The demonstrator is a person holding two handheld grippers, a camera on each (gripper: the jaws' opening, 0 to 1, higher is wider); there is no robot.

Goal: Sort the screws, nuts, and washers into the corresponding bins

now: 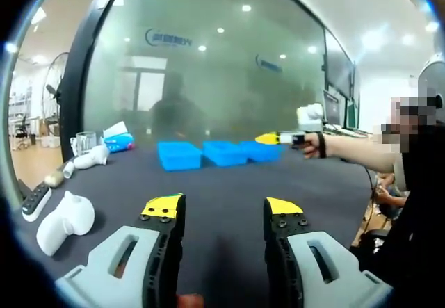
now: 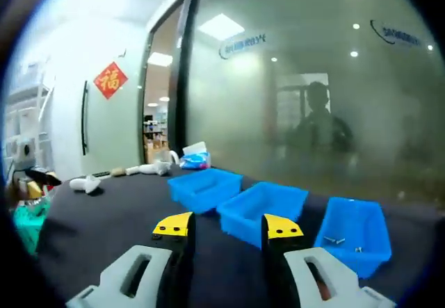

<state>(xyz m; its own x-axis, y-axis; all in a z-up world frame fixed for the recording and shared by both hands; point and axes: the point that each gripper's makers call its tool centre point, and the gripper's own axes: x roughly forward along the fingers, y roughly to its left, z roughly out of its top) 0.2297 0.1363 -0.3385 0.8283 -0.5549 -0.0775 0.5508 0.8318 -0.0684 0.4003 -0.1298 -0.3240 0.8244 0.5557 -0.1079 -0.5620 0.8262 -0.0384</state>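
Observation:
Three blue bins stand in a row on the dark table: left bin, middle bin, right bin. My left gripper hangs open over the near table, well short of them, with nothing between its yellow-tipped jaws. The right gripper comes in from the right in a person's hand, just above the right bin. In the right gripper view my right gripper is open and holds nothing, close in front of the bins. The rightmost bin holds a few small screws.
White plastic objects, a remote, a glass cup and a blue packet lie along the table's left side. A frosted glass wall rises behind the bins. A person's arm reaches in from the right.

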